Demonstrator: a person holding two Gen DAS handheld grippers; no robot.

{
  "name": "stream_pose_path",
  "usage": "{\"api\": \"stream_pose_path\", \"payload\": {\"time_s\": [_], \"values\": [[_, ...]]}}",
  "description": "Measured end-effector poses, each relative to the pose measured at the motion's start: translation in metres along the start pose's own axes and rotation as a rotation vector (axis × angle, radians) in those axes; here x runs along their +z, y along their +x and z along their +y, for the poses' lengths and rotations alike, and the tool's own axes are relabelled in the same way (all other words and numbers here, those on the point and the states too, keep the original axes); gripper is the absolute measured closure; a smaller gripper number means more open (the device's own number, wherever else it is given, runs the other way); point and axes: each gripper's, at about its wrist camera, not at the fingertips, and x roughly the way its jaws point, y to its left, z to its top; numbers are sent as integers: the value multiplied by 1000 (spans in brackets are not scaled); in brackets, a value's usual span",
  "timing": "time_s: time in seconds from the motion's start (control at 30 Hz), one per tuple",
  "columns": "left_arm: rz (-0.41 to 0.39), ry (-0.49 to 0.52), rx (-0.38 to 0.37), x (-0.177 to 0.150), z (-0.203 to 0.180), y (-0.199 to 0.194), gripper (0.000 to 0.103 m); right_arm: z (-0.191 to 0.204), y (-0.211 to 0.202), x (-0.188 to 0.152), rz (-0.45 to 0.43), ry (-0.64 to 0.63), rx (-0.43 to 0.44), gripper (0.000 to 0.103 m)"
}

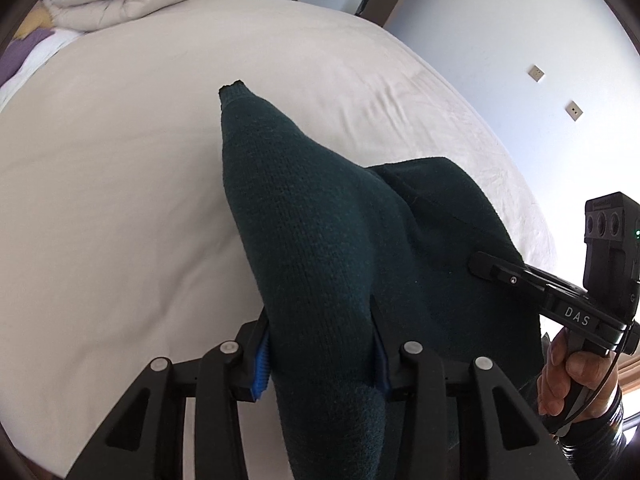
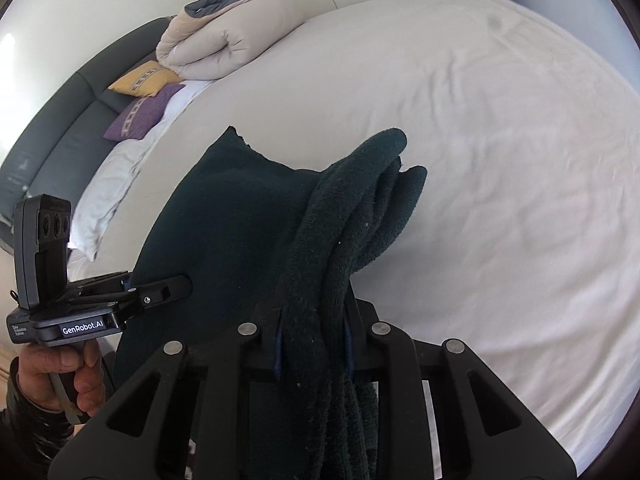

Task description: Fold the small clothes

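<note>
While both grippers grasp it, one dark green knitted garment hangs above one bed; counts and positions follow.

Garment: one dark green sweater point(image 1: 316, 240), lifted off the sheet, its cloth spanning from one gripper to the other.
Sleeve: one sleeve with a ribbed cuff point(image 1: 234, 94) points to the far side in the left wrist view.
Left gripper point(image 1: 322, 364): one; its jaws are clenched on a thick roll of the sweater, blue pads point(image 1: 261, 372) pressing the knit on both sides.
Right gripper point(image 2: 314, 344): one; its jaws are clamped on a bunched, ropelike fold of the sweater point(image 2: 352, 216), which loops over toward the far side.
Hands: two; the right hand point(image 1: 568, 376) shows at the right edge of the left wrist view, the left hand point(image 2: 60, 376) at the near left of the right wrist view, each around a handle.
Bed point(image 2: 500, 160): one, under a pale, lightly creased sheet, lying below the sweater.
Duvet point(image 2: 224, 40): one, beige, folded, at the far left of the bed.
Cushions: two beside the duvet, one yellow cushion point(image 2: 146, 78) and one purple cushion point(image 2: 144, 114).
Pillow point(image 2: 106, 196): one, white, nearer than the cushions.
Headboard point(image 2: 60, 128): one, dark grey, padded, along the left.
Wall sockets point(image 1: 536, 74): two, on the far right wall.
</note>
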Motion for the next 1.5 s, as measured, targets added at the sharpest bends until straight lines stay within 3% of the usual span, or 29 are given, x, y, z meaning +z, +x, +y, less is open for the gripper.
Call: {"api": "stream_pose_path", "payload": {"time_s": [0.17, 0.3, 0.37, 0.5, 0.63, 0.7, 0.77, 0.87, 0.97, 1.07, 1.13, 1.5], "values": [[17, -62, 16, -37, 24, 9, 58, 8, 26, -37, 40, 27, -10, 83], [5, -107, 0, -41, 28, 21, 48, -31, 49, -48, 76, 111, 27, 80], [1, -91, 13, -41, 27, 20, 41, -39, 53, -52, 69, 150, 70, 76], [-12, -112, 41, -37, 22, 9, 40, -46, 51, -54, 83, 213, 96, 62], [-126, -74, 162, -32, 11, -26, 40, -39, 23, -47, 10, 198, 42, 62], [-176, -37, 162, -26, 0, -36, 40, -39, -7, -43, -42, 185, 18, 62], [-194, 14, 148, -23, -11, -36, 40, -29, -22, -38, -88, 161, 55, 61], [-177, 79, 140, -17, -18, -15, 40, -5, -28, -35, -111, 90, 103, 61], [-136, 99, 168, -9, -27, 14, 41, 11, -9, -40, -64, 42, 110, 61], [-106, 128, 196, 1, -31, 27, 41, 7, 14, -46, -5, 60, 96, 61], [-88, 142, 187, 5, -30, 32, 41, -2, 26, -50, 12, 76, 69, 69], [-79, 162, 158, 1, -24, 54, 39, -25, 49, -59, -64, 77, 128, 71]]}}
